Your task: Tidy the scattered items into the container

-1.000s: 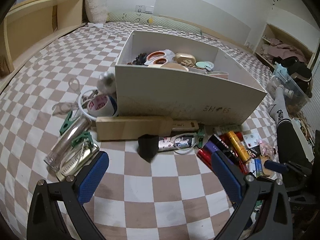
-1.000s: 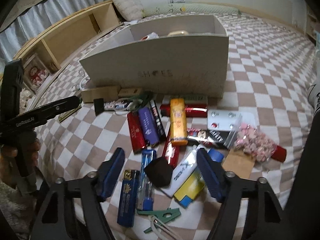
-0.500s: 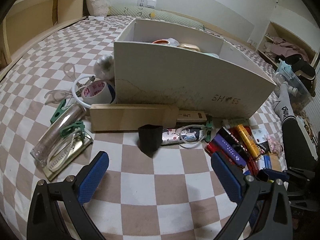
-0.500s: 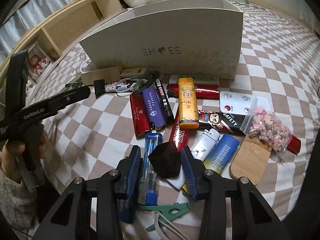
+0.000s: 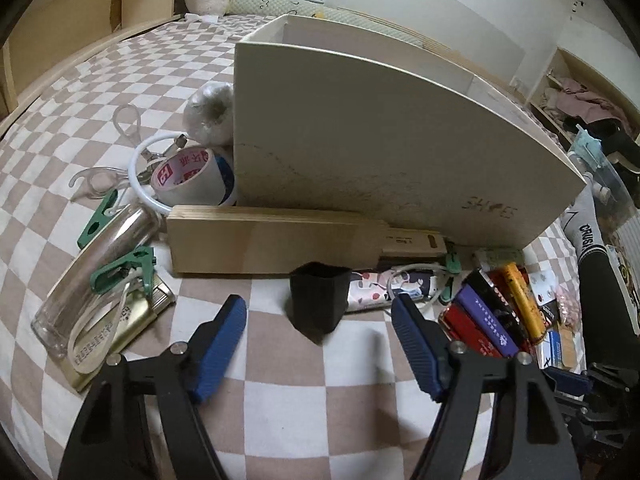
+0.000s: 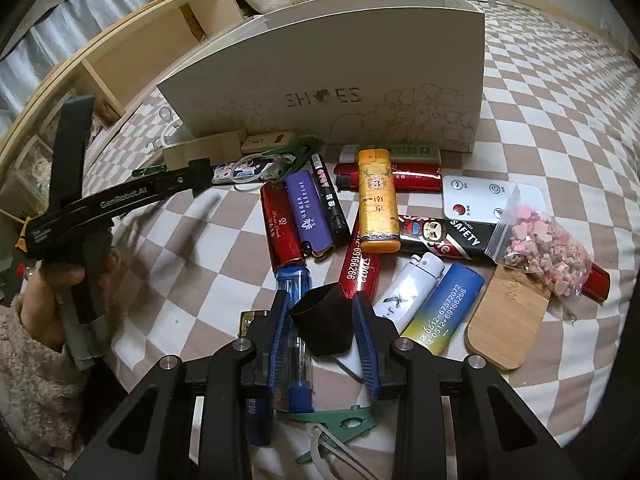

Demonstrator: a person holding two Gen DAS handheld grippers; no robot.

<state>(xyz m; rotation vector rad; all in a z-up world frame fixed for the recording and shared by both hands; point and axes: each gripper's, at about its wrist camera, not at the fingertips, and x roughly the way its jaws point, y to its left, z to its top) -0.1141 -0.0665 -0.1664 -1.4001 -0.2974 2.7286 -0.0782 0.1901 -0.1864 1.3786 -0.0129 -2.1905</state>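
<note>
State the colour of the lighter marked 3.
Orange-gold lighter, clearest in the right wrist view.

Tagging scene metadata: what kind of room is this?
Likely a bedroom: the items lie on a checkered bedsheet, with a long pillow at the far end and clothes on a side shelf.

My left gripper (image 6: 200, 176) is black with white "GenRobot.AI" lettering; blue ribbed pads (image 5: 218, 340), silver screws; my fuzzy beige sleeve (image 6: 28, 360).
</note>
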